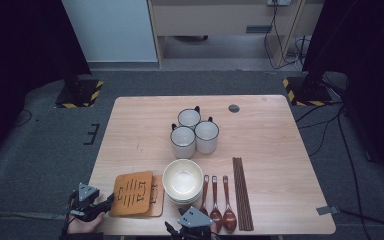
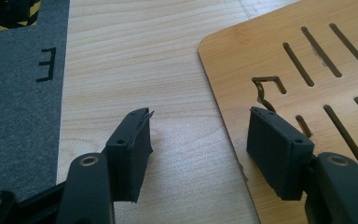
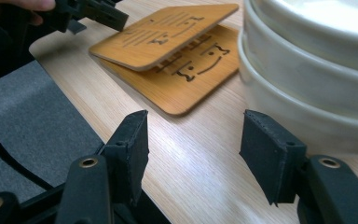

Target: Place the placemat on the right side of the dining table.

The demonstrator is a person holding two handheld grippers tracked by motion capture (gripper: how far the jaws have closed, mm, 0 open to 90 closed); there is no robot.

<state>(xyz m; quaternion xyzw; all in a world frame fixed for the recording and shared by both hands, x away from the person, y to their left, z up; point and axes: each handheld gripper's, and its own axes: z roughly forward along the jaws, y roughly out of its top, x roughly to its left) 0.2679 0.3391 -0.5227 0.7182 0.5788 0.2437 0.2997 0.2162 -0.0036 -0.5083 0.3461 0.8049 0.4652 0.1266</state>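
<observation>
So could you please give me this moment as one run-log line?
left gripper: open, beside top mat edge | right gripper: open, nothing between jaws | top mat: tilted on lower mat | bowls: stacked, untouched

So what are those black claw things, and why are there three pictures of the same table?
The black claws are grippers, tools a person holds, one in each hand, to pinch things. The big picture comes from a camera up high, looking down on the wooden table. There the left gripper is at the bottom left and the right gripper at the bottom middle. The other two pictures come from small cameras riding on each gripper, so you look along its two jaws.

On the table stand three white mugs, a stack of white bowls, three wooden spoons, dark chopsticks and two wooden coasters, the top one tilted on the other.

The left gripper is at the top coaster's edge, with one jaw over it. The right gripper holds nothing; bare table lies between its jaws, beside the bowls.
</observation>
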